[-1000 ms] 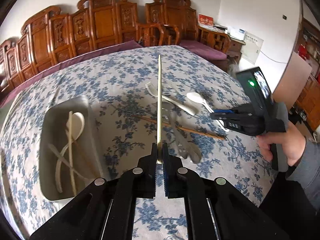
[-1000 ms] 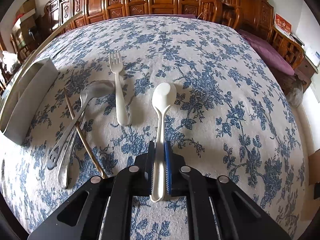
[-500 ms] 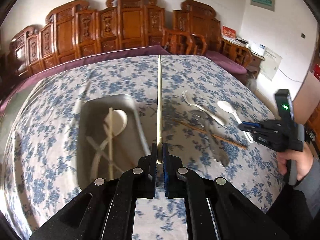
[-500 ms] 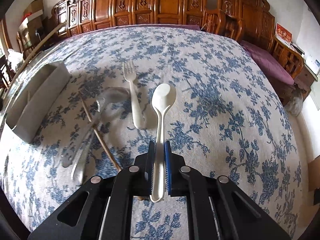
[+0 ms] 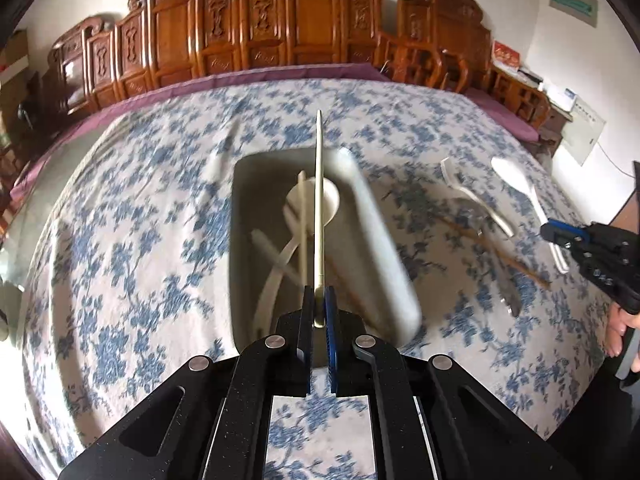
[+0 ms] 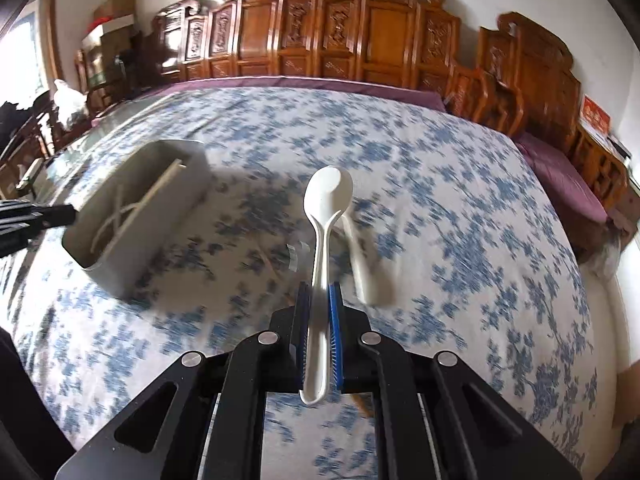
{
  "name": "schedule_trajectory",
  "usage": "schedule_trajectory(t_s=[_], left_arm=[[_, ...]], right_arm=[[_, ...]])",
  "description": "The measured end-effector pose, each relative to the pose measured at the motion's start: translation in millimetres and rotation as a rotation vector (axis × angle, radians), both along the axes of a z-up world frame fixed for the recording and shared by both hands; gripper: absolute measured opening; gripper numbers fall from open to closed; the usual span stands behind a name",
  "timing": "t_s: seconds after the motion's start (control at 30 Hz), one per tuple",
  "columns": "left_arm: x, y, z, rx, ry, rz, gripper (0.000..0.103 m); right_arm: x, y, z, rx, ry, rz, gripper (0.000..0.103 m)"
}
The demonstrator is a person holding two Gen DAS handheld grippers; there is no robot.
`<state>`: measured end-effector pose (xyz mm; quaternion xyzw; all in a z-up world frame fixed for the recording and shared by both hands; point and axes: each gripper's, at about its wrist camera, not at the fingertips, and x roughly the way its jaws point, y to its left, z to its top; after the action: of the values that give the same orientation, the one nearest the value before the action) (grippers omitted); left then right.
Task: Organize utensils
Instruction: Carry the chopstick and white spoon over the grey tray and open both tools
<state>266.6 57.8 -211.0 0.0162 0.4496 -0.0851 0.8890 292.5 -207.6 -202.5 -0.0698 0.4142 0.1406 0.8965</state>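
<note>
Left wrist view looks down into the grey bin (image 5: 384, 240), which holds a white spoon and pale sticks. Above that bin, the left gripper (image 5: 319, 312) is clamped on a pale chopstick (image 5: 319, 200), whose long axis points away along the fingers. Right of the bin, the right gripper (image 6: 319, 336) pinches a white spoon (image 6: 326, 216) by its handle, bowl pointing forward. Released tilted, the chopstick might catch the bin's far rim and tip out.
</note>
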Motion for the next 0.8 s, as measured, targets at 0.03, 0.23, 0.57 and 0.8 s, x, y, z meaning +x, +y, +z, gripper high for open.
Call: schedule_trajectory(t_s=[0.03,0.23,0.57,0.8], left_arm=[[1.3,2.2,-3.0,0.006,0.015,0.004,0.004],[6.7,8.7,-14.5,0.012,0.063,0.008,0.004],[6.5,17.0,-8.8,-0.008,0.066,0.021,0.004],[5.2,16.1,-11.6,-0.002,0.086,-0.003,0.004]], right_arm=[[-0.8,6.5,2.8,0.005,-0.004,0.013,0.011],[-6.3,41.3,16.1,0.026,-0.021,0.079,0.011],[-15.5,88.8,26.5,0.027,-0.022,0.166,0.011],[-16.9,104.4,23.2,0.015,-0.010,0.189,0.011]])
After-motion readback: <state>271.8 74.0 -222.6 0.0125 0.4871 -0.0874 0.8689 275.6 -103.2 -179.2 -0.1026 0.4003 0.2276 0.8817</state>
